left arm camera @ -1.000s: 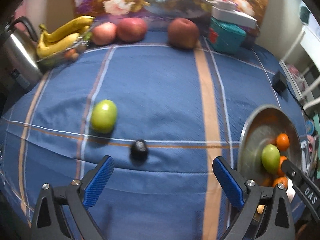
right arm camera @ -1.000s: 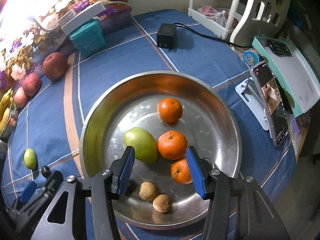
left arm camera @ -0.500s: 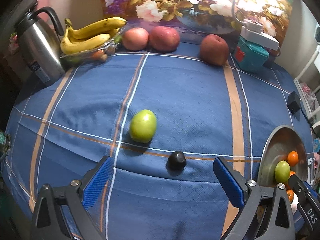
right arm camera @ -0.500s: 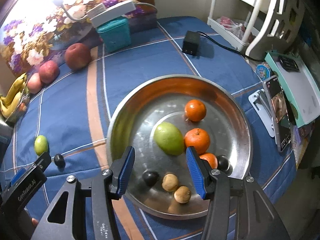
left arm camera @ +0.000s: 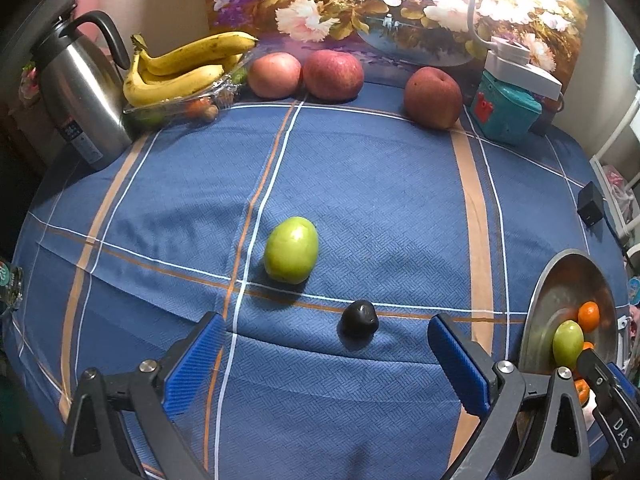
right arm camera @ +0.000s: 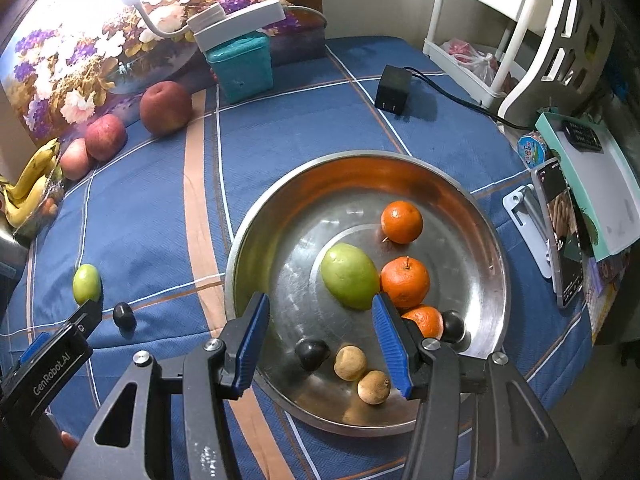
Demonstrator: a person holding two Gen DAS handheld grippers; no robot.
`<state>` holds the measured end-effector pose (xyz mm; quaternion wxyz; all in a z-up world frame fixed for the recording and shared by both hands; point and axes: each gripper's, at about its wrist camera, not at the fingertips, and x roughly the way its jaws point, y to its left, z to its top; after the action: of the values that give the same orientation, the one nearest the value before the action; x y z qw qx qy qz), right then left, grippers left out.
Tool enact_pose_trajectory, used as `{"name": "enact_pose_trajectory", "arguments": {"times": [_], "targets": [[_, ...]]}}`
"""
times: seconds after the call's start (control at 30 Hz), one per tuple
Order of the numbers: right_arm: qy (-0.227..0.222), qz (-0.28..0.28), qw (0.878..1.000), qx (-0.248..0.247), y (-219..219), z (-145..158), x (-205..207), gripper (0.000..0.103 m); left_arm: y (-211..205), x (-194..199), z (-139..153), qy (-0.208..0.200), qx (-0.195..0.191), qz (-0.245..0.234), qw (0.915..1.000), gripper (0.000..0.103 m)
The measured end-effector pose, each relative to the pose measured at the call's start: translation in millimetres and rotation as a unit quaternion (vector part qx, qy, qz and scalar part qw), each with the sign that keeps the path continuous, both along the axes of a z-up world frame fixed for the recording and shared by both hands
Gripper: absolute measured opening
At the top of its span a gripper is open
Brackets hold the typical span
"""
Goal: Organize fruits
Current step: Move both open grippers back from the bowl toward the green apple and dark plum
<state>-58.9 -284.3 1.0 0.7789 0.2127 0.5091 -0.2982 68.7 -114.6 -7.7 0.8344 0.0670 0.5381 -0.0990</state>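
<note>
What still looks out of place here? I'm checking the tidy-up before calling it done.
A green fruit and a small dark fruit lie loose on the tablecloth, outside the metal bowl.

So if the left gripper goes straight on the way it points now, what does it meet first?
Probably the small dark fruit on the blue cloth, just ahead of the open left gripper; the green fruit lies beyond. Depth is uncertain.
</note>
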Motion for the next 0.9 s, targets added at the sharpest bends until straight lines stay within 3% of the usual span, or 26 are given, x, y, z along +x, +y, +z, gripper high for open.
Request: {"name": "enact_pose_trajectory", "arguments": {"times": [0.1, 0.17, 0.33, 0.5, 0.9], "targets": [[0.002, 0.002, 1.0, -0.003, 0.3, -0.6, 0.2, 0.055, 0.4, 0.3, -0.5, 0.0, 0.001, 0.001, 1.0, 0.103], [0.004, 0.003, 1.0, -0.005, 0.6, -1.7, 0.8, 0.071, 0.3, 0.4, -0.8, 0.0, 0.003, 0.001, 1.0, 0.103], [-0.001, 0.009, 1.0, -0.009, 2.2, -0.1, 1.7, 0.074, 0.9, -0.6, -1.0, -0.009, 0.01, 0.0, 0.9999, 0.103], [0.009, 0.022, 0.999, -0.031, 6.0, 0.2, 5.3, 0.091, 1.3, -0.7, -0.2, -0.01, 0.002, -0.006, 0.9999, 0.103], [0.013, 0.032, 0.999, -0.035, 9.9, -2.0, 8.7, 0.092, -7.4, -3.6, 2.1, -0.014, -0.011, -0.031, 0.9994, 0.103]]}}
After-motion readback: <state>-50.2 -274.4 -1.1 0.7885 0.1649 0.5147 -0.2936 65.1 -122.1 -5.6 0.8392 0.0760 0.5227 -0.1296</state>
